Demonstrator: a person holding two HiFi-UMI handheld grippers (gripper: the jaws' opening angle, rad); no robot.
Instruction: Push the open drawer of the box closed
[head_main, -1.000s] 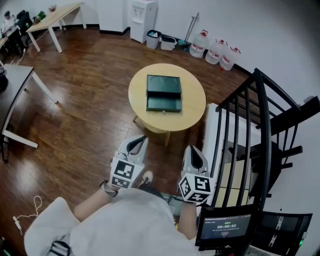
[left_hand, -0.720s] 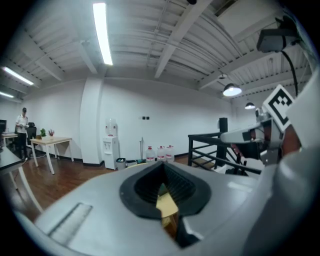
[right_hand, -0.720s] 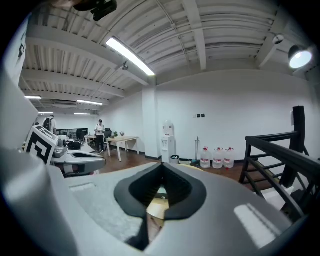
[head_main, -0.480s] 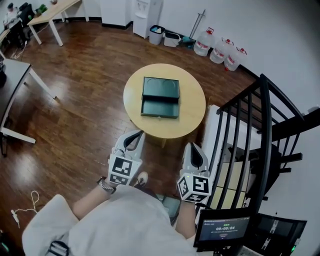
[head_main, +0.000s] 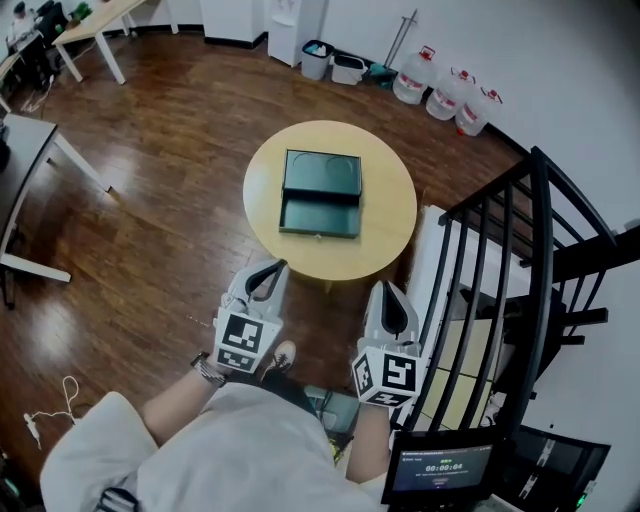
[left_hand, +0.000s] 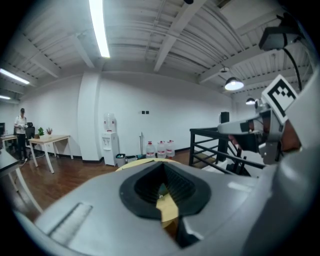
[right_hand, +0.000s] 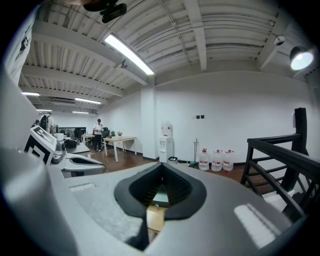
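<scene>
Head view: left gripper (head_main: 281, 265) and right gripper (head_main: 386, 287), fingers closed empty, well apart from the open drawer (head_main: 318, 218)

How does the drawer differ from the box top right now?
The drawer juts out toward you, open; the box top sits farther back. The drawer front carries a small knob; the box top is plain with a light rim. Both are dark green, on the round table.
</scene>
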